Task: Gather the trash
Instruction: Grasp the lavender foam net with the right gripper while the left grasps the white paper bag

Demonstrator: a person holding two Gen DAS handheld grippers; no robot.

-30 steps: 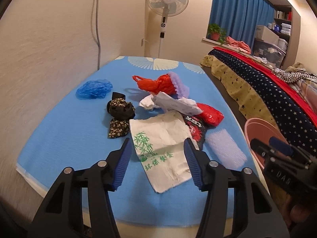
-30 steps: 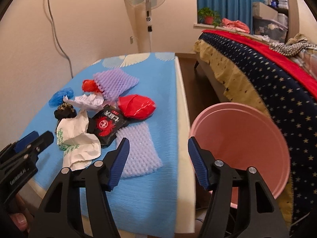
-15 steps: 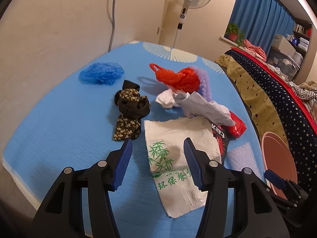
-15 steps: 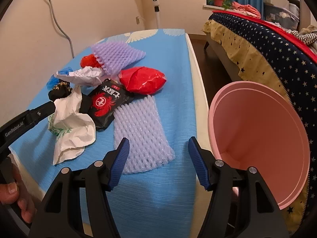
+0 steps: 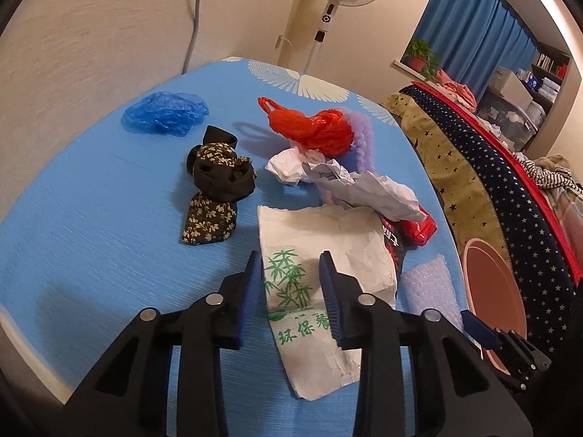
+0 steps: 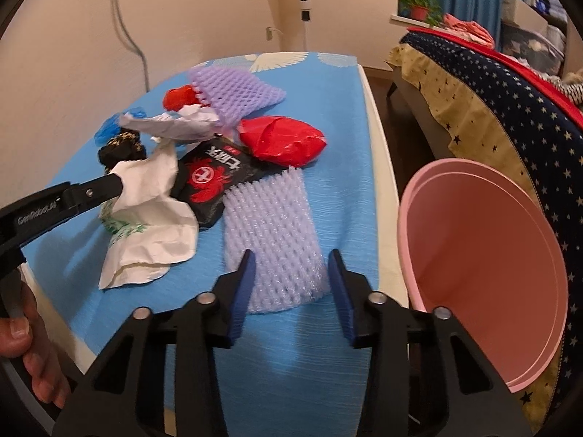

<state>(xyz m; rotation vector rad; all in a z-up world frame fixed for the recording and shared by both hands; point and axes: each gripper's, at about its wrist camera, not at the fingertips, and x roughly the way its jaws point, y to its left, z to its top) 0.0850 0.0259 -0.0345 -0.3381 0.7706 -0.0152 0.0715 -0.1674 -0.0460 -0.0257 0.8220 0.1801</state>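
Left gripper (image 5: 291,266) spread apart and sitting low over the white paper bag (image 5: 320,276) with the green bamboo print, one finger on each side of the print, nothing pinched yet as far as can be seen. Right gripper (image 6: 291,266) also spread apart, straddling the near end of the pale foam net (image 6: 271,236), not squeezing it. Both pieces lying flat on the blue worktop (image 5: 91,218). Rest of the trash piled toward the middle: black snack wrapper (image 6: 215,182) with red print tucked between bag and net, red wrapper (image 6: 282,140) just behind it, crumpled white paper (image 5: 357,185), orange plastic bag (image 5: 313,129), a purple foam net (image 6: 235,93) farther back, blue plastic bag (image 5: 165,113) off near the wall, black flowered cloth (image 5: 216,189) left of the paper bag. Pink bin (image 6: 484,273) tipped toward the camera, right beside the worktop edge, next to the bed (image 6: 510,83) with the starry cover.
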